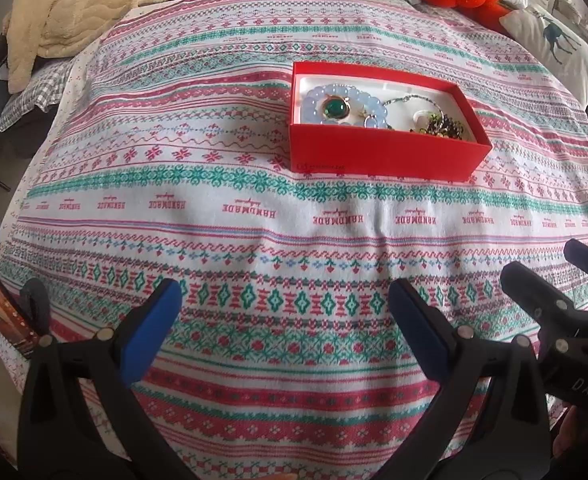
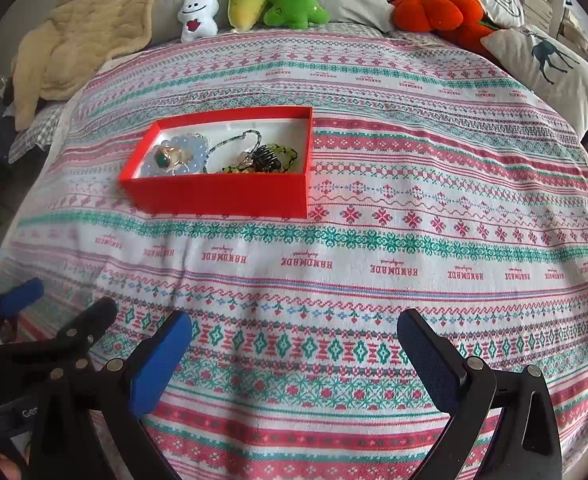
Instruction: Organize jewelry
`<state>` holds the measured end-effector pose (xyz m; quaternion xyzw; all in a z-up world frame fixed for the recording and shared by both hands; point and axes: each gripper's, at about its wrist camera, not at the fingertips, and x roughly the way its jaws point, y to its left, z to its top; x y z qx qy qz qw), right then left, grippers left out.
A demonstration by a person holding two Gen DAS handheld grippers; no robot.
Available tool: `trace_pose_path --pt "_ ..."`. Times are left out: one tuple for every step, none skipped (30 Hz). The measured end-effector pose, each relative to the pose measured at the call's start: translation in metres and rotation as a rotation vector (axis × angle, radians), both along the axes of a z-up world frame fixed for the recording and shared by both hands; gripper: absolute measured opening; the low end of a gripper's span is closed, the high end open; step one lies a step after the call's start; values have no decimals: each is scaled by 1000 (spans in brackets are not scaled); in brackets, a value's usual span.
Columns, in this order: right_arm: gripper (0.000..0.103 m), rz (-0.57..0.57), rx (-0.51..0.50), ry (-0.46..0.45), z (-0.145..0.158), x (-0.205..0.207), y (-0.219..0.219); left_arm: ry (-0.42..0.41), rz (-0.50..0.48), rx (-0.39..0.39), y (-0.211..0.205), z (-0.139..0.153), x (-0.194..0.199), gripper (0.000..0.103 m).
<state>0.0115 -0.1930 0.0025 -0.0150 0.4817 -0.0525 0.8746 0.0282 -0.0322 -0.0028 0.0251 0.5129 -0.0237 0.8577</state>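
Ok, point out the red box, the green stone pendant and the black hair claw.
red box (image 2: 217, 196), right wrist view, front wall.
green stone pendant (image 1: 334, 108), left wrist view, the stone.
black hair claw (image 2: 267, 159), right wrist view, its middle.

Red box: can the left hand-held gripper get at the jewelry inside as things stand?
Probably yes. The red box has no lid on, the left hand-held gripper is open and empty, and only bare patterned blanket lies between them. The right hand-held gripper sits off to the side, not in the path.
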Motion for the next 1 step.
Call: trace_pose_path --pt "103 3 9 -12 -1 2 -2 -17 1 -14 2 -5 4 102"
